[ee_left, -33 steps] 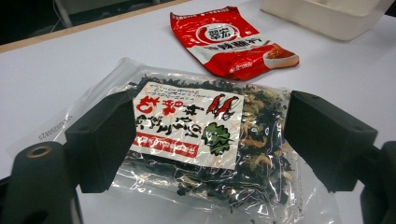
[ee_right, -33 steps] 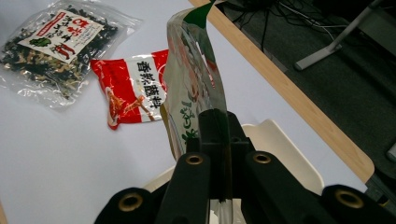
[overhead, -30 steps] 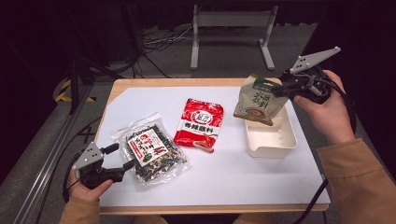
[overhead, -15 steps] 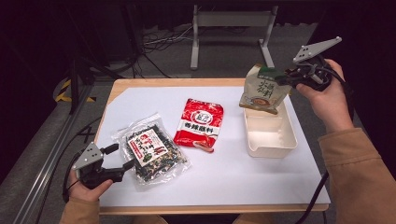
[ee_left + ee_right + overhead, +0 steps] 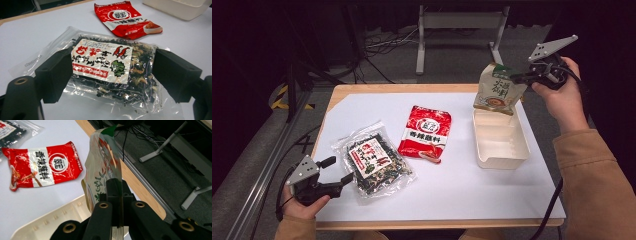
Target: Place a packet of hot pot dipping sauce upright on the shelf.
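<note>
High view: right gripper (image 5: 523,76) clamped on the top edge of the beige-green soup pouch (image 5: 495,93), which hangs in the air over the far end of the white tray (image 5: 502,150), its lower edge just above the tray's far rim. Vs a sec ago the pouch has come up and drifted toward the table's far edge, so it's now clear of the tray rather than sitting low in it; reads to me as a lift-out or a re-aim, not a drop yet. Left gripper (image 5: 334,174) sits at the near left corner of the table (image 5: 452,200), jaws spread, no shift since the earlier frames. The clear seaweed bag (image 5: 373,166) lies flat just beside it and the red sauce packet (image 5: 426,133) lies mid-table; both are unmoved. Left gripper view: left gripper (image 5: 107,75) wide apart, jaws either side of the seaweed bag (image 5: 110,72) w/o pressing it; red sauce packet (image 5: 126,18) behind, tray corner (image 5: 180,8) at top right. Right gripper view: right gripper (image 5: 116,195) jaws tight together on the soup pouch (image 5: 103,170), film pinched thin btwn them, pouch hanging edge-on; tray rim (image 5: 50,220) below, red sauce packet (image 5: 45,167) flat on the white sheet. Judgement: the pouch is the item in play, 2 bags not yet handled.
</note>
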